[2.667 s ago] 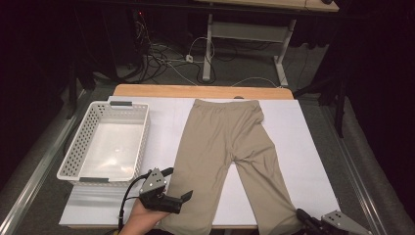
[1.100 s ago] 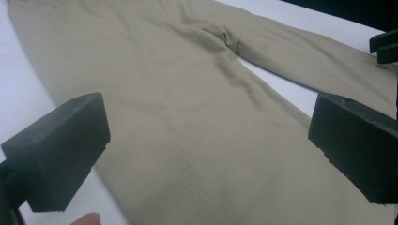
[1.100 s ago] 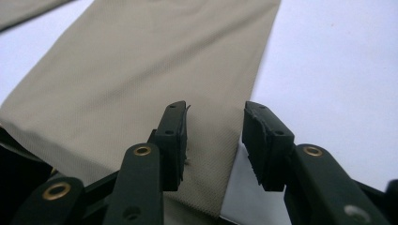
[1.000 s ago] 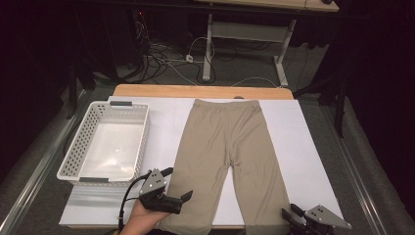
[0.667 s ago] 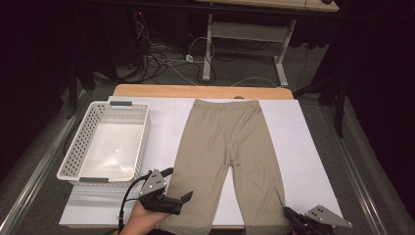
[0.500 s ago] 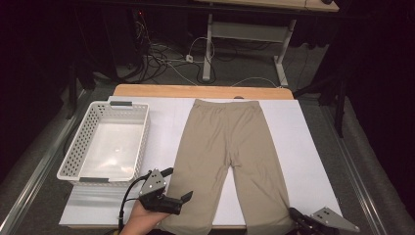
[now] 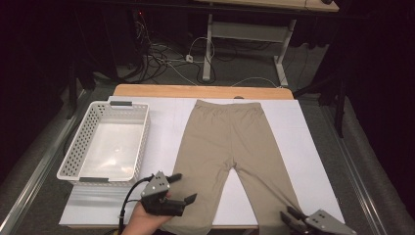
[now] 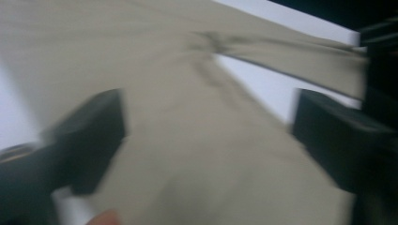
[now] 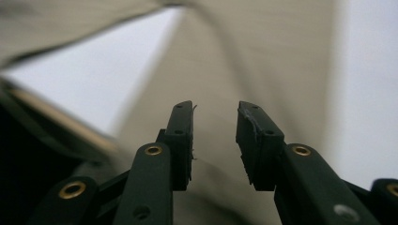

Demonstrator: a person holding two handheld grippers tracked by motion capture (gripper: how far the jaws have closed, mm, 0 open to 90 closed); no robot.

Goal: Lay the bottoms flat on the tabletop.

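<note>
Trousers (image 7: 230, 147) lie flat; left gripper (image 7: 178, 188) jaws have just been narrowing over one hem, right gripper (image 9: 213, 140) jaws parting slightly, neither pinching cloth yet

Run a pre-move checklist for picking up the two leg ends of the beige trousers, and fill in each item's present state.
1. Trousers lie flat on the white table cover, waistband far, legs toward the person: ok.
2. Left gripper over the left leg end, jaws apart with cloth between them: ok; they have just been closing.
3. Left pads pressing the cloth: cannot tell, the left gripper view is blurred.
4. Right gripper at the right leg end: ok.
5. Right jaws hold cloth: not ok; a gap shows between the fingertips, nothing clamped.
6. Basket stands apart from the trousers: ok.
</note>
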